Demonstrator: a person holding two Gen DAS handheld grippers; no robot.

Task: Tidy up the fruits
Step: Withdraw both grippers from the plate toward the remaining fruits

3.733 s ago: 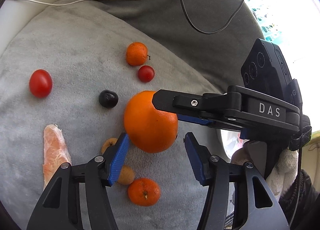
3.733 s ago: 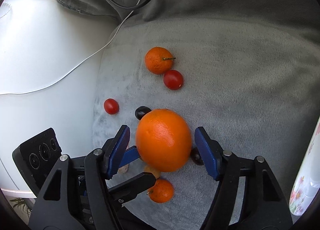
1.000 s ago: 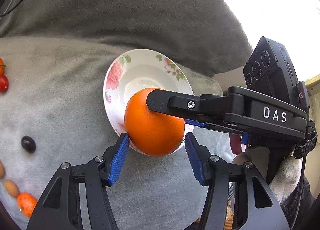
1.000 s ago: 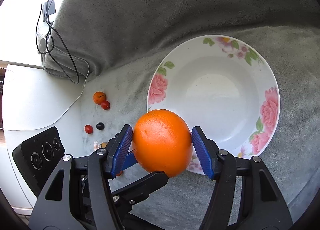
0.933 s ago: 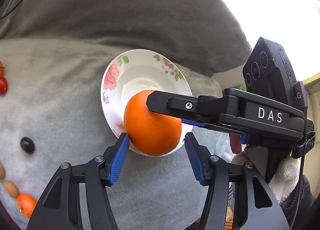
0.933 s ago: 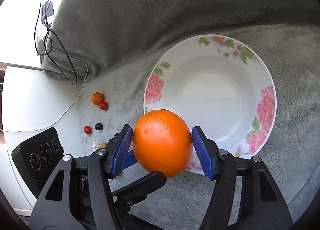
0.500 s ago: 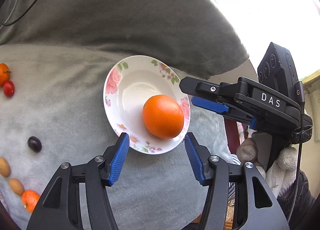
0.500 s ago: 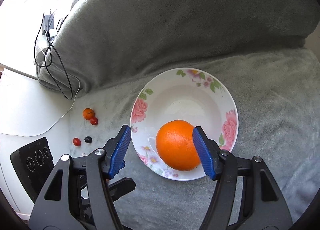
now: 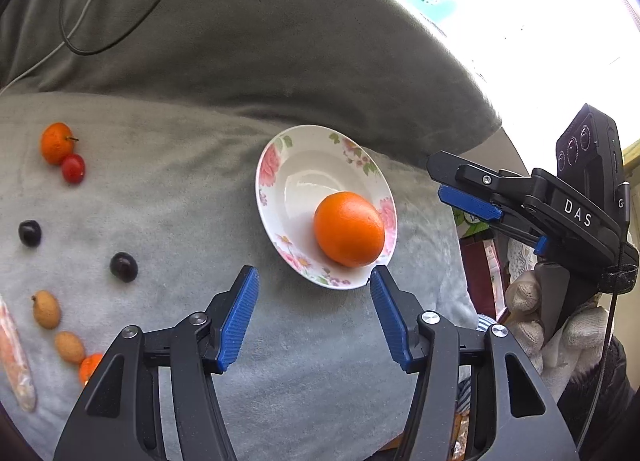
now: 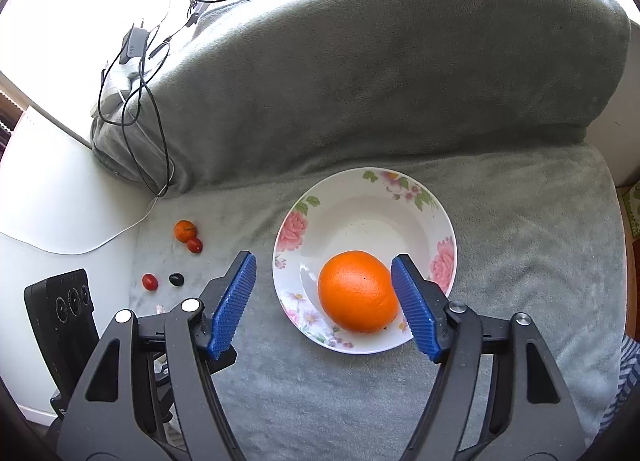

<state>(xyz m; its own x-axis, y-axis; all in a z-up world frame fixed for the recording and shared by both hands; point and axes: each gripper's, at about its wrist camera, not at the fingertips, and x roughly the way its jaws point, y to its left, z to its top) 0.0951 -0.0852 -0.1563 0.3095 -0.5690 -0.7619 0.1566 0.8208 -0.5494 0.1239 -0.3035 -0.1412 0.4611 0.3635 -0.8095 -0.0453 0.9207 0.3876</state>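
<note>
A large orange (image 9: pixel 349 228) lies in a white floral bowl (image 9: pixel 280 165) on the grey cushion; both also show in the right wrist view, the orange (image 10: pixel 358 292) inside the bowl (image 10: pixel 400 197). My left gripper (image 9: pixel 314 313) is open and empty, held above the cushion in front of the bowl. My right gripper (image 10: pixel 323 303) is open and empty, raised above the bowl; in the left wrist view it (image 9: pixel 452 185) hangs to the bowl's right. Small fruits lie at the left: a mandarin (image 9: pixel 56 143), a cherry tomato (image 9: pixel 73 168), two dark grapes (image 9: pixel 124 267).
More small fruits sit at the lower left edge: two tan kumquats (image 9: pixel 46 309), another mandarin (image 9: pixel 90 368) and a peeled citrus segment (image 9: pixel 16 365). A big grey pillow (image 10: pixel 380 73) rises behind the bowl. Black cables (image 10: pixel 136 101) hang at the left. The cushion edge drops off at the right.
The right gripper carried the orange from the fruit pile to the bowl, opened and let it go there. Both grippers have since pulled back and up from the bowl.
</note>
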